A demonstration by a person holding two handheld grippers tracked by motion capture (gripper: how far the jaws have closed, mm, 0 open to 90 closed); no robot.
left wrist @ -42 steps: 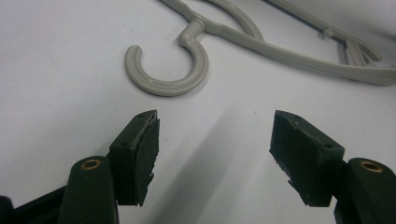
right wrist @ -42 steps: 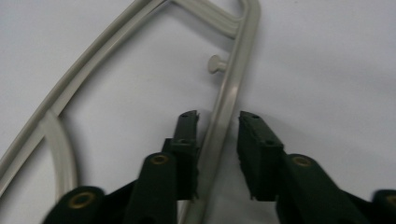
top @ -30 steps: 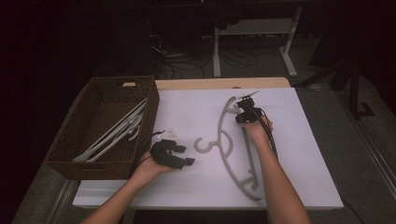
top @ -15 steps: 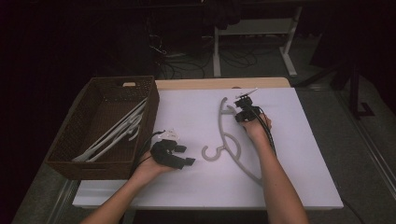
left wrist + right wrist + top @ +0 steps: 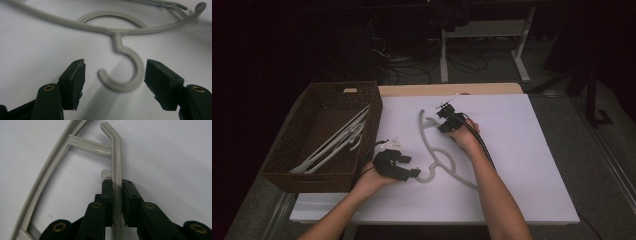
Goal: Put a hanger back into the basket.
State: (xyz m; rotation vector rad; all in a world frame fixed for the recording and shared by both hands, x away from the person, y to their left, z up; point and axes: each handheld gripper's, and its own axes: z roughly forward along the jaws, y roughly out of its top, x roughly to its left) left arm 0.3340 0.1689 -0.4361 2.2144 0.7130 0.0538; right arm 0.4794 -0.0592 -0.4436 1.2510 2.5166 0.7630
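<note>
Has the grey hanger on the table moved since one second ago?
Yes. The hanger, clamped in the right gripper, has slid left, closer to the basket; its hook now lies between the open left gripper jaws.

In the right gripper view, the hanger (image 5: 115,157) is running off the bottom edge, its bar passing out of sight between the right gripper (image 5: 117,192). In the left gripper view, its arms (image 5: 50,21) are leaving the frame's top.
</note>
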